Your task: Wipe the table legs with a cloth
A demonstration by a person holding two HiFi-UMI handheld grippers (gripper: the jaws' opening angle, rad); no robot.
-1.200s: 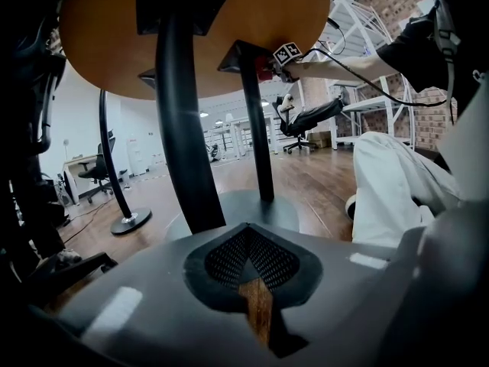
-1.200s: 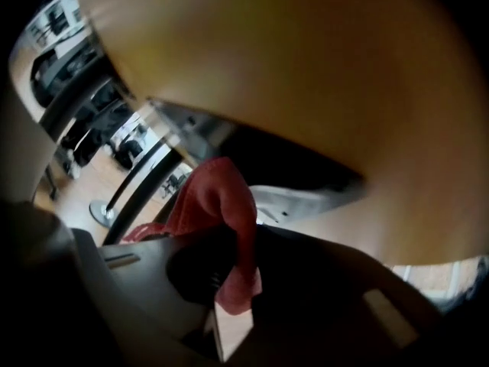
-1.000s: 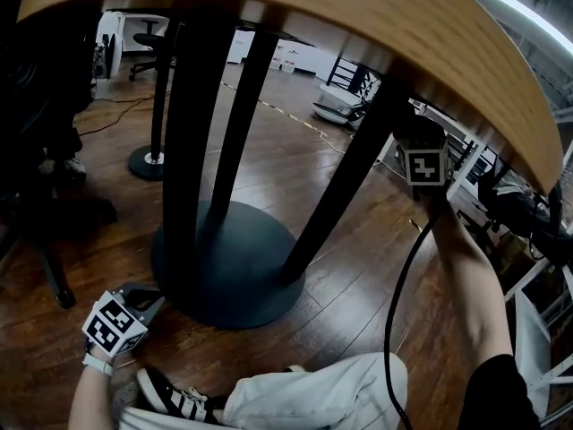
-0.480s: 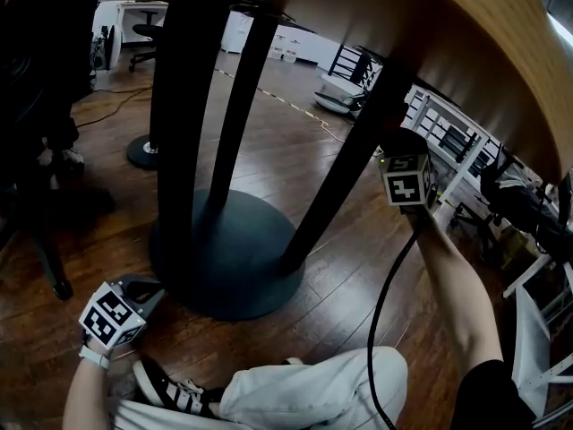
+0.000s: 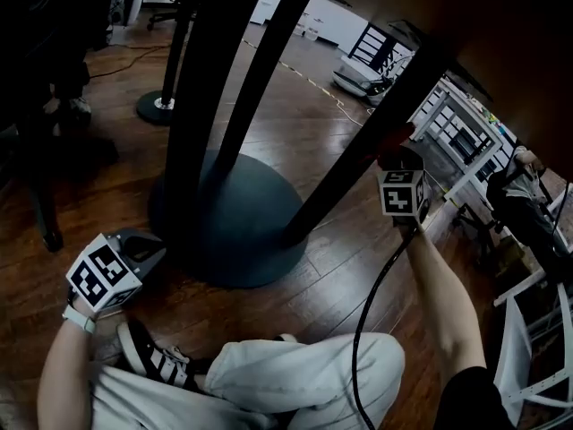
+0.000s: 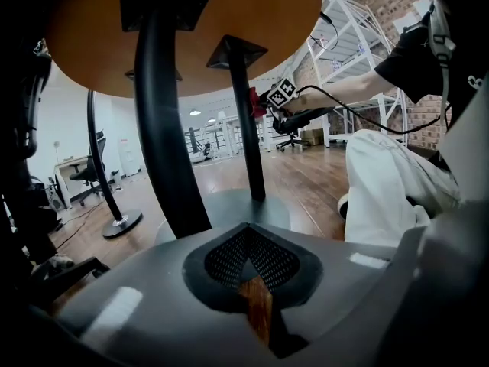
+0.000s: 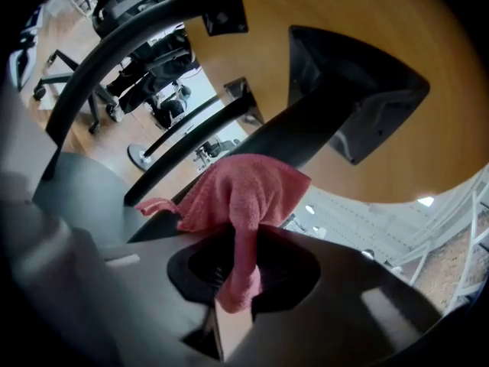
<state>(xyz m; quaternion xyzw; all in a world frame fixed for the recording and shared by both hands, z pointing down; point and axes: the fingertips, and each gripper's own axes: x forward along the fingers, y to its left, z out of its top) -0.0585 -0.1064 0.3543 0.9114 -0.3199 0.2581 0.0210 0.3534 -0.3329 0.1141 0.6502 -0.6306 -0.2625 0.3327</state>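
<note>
Between jaws of right claw [image 7: 231,275], cloth [image 7: 246,189] sits pinched.

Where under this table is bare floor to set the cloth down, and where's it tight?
Bare floor lies between the round base and your trouser leg, below the right gripper holding the cloth. The base's front rim is bare. Crowded where the legs meet the base and around the left gripper and shoe.
</note>
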